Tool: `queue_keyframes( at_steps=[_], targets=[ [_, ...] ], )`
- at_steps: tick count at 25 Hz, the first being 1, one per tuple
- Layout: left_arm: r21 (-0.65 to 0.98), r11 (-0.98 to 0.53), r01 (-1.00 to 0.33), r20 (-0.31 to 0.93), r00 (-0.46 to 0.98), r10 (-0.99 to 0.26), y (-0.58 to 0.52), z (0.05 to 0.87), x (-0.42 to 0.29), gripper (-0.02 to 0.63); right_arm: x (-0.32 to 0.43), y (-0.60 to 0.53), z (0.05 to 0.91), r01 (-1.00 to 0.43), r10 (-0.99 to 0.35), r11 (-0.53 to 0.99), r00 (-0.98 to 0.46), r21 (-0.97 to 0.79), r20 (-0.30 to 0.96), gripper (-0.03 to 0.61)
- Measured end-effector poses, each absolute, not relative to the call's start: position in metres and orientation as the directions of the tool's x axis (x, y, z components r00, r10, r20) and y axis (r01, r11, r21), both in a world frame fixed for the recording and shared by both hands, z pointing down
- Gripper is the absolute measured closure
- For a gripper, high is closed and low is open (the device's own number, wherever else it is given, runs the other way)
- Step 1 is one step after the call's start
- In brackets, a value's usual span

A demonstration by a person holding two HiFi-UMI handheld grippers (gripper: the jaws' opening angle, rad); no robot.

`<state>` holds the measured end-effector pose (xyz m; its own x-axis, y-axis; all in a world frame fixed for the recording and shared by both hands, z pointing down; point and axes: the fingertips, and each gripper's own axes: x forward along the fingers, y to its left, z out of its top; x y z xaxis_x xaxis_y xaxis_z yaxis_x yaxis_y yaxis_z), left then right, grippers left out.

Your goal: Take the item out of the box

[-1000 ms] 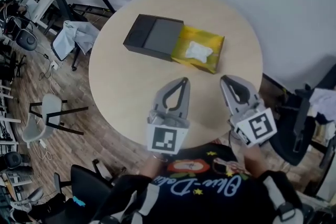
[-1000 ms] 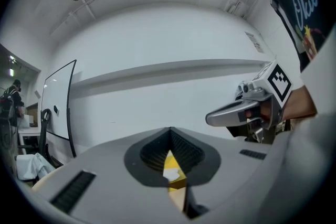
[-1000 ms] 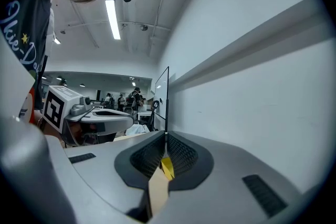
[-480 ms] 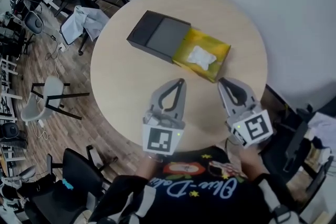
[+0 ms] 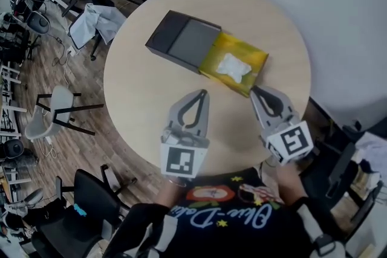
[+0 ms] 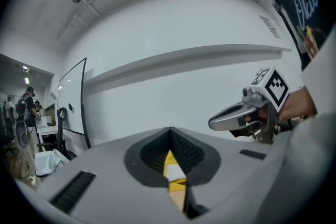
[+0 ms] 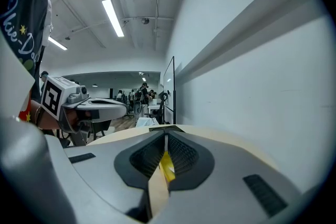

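Note:
A black box sleeve (image 5: 181, 40) lies on the round table (image 5: 139, 93). Its yellow inner tray (image 5: 257, 60) is slid out to the right, and a white crumpled item (image 5: 233, 64) lies in it. My left gripper (image 5: 204, 93) hovers over the table in front of the box, shut and holding nothing. To the right, my right gripper (image 5: 253, 89) is also shut and empty, its tip close to the tray's near corner. A slice of the yellow tray (image 6: 173, 173) shows past the jaws in the left gripper view, and again as the yellow tray (image 7: 167, 168) in the right gripper view.
The table's front edge is just under my grippers. Office chairs (image 5: 57, 115), a cloth-draped chair (image 5: 97, 24) and cables stand on the wooden floor to the left. A white wall (image 5: 338, 21) runs behind and to the right of the table.
The head view has shifted a little. Both grippers stay shut in front of the box, and the right tip now sits slightly nearer the yellow tray's corner.

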<state>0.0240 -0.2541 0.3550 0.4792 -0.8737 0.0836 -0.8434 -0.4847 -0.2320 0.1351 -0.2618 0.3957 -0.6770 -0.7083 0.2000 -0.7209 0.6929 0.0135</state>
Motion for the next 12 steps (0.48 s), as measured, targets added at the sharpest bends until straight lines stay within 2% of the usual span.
queue_keyframes(
  at_steps=[4,12],
  targets=[
    [-0.231,-0.498,-0.836,0.091,0.491,-0.866,-0.261,0.358,0.021,0.620,0.129,-0.271,0.399,-0.722,-0.709,0.692,-0.675,0.017,0.203,0.580],
    [-0.142,-0.496,-0.857,0.082,0.489,-0.868,-0.281,0.373,0.015,0.620,0.125,-0.289,0.426,-0.709,-0.690,0.702,-0.652,0.068,0.314,0.580]
  ],
)
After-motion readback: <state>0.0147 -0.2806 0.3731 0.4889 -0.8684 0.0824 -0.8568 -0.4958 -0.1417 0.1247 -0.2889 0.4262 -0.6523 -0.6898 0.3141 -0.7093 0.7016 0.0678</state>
